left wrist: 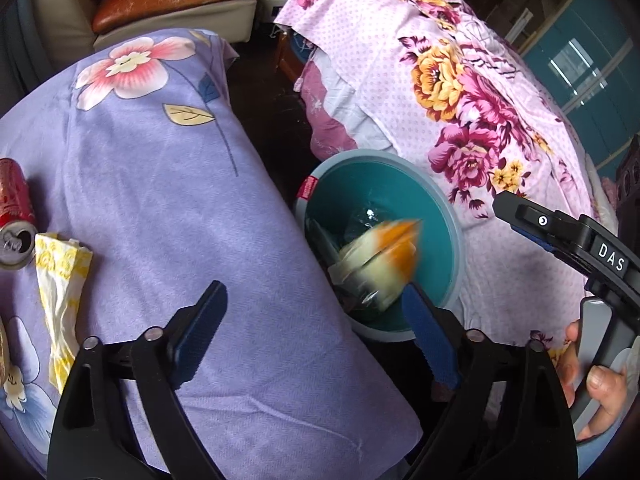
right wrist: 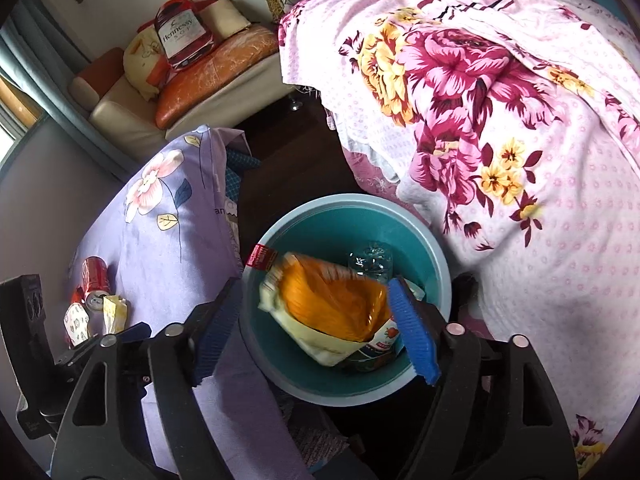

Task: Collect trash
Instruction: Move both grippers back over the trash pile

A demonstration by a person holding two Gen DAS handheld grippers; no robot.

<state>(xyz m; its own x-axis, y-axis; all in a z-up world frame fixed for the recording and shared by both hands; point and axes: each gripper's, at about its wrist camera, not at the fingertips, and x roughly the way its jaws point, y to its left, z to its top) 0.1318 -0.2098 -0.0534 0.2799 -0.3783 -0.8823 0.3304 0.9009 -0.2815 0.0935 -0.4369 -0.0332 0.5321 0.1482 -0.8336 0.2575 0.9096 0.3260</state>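
A: Right tongs (right wrist: 316,330) and left tongs (left wrist: 312,336)?
B: Both gape wide, gripping nothing.
A: The orange snack bag (right wrist: 332,308)?
B: Blurred, in the teal bin (right wrist: 320,228) (bottle beneath). A red can (left wrist: 14,216) and a yellow wrapper (left wrist: 60,280) lie on the lilac bedspread (left wrist: 160,200).

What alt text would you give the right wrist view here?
An orange-and-cream snack bag, motion-blurred, lies between the open right gripper pads over a teal bin holding a clear bottle. To the left, a red can lies on a lilac floral cloth.
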